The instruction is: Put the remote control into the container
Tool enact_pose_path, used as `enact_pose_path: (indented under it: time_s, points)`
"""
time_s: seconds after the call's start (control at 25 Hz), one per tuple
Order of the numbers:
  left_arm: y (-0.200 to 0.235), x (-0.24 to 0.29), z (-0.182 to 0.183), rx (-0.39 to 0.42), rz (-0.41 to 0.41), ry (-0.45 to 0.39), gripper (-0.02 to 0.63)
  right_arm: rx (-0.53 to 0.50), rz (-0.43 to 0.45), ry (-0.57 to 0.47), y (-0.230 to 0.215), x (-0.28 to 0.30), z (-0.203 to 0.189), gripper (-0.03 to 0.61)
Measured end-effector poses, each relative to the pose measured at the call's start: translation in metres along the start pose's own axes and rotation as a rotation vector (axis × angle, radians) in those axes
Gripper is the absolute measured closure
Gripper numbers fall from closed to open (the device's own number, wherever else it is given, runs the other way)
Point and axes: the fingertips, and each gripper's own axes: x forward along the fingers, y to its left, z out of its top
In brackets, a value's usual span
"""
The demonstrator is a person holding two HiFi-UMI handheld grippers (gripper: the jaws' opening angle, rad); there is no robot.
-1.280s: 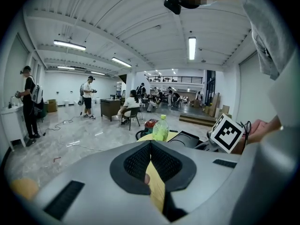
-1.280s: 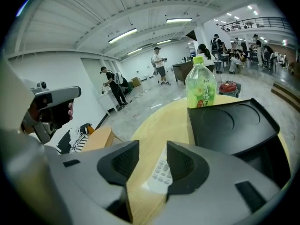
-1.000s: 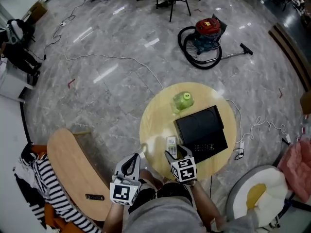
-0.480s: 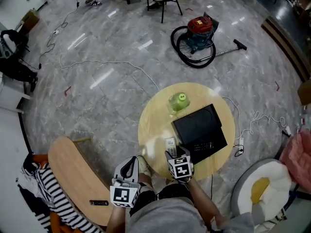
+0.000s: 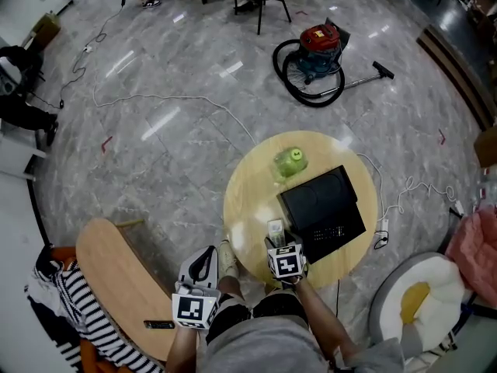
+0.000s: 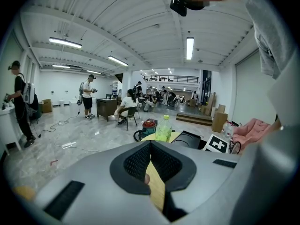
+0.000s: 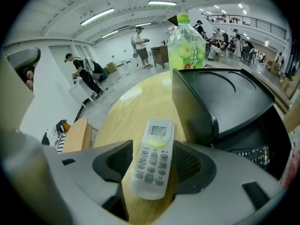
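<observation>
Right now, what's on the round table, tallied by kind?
Remote: 1
Bottle: 1
Black container: 1
Total: 3

grey marble floor (image 5: 155, 76), round wooden table (image 5: 247, 199)

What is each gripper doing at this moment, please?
Left gripper: closed, holding nothing.
Right gripper: closed on the remote control.
</observation>
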Motion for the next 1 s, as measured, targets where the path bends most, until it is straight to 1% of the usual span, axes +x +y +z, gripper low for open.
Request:
enact_pose_path:
  time_s: [0.16,0.32,0.52,1.0]
  points:
    - [0.003,-0.003,-0.004,-0.004,0.01,0.007,0.606,-0.005,-0.008,0.009,-0.001,0.005,-0.003,0.324]
    - [0.004,-0.005,-0.004,-0.007,0.022,0.008,0.606,0.014,-0.014,0.048,-0.002,0.008,-0.011,0.324]
    - [0.007,-0.007,-0.005,-0.014,0.03,0.006,0.606,0.011,-0.024,0.038,-0.003,0.011,-0.011,0.325]
    - [0.004,-0.006,-0.006,-0.01,0.03,0.001,0.606,-0.009,-0.03,0.052,-0.004,0.013,-0.013,0.325]
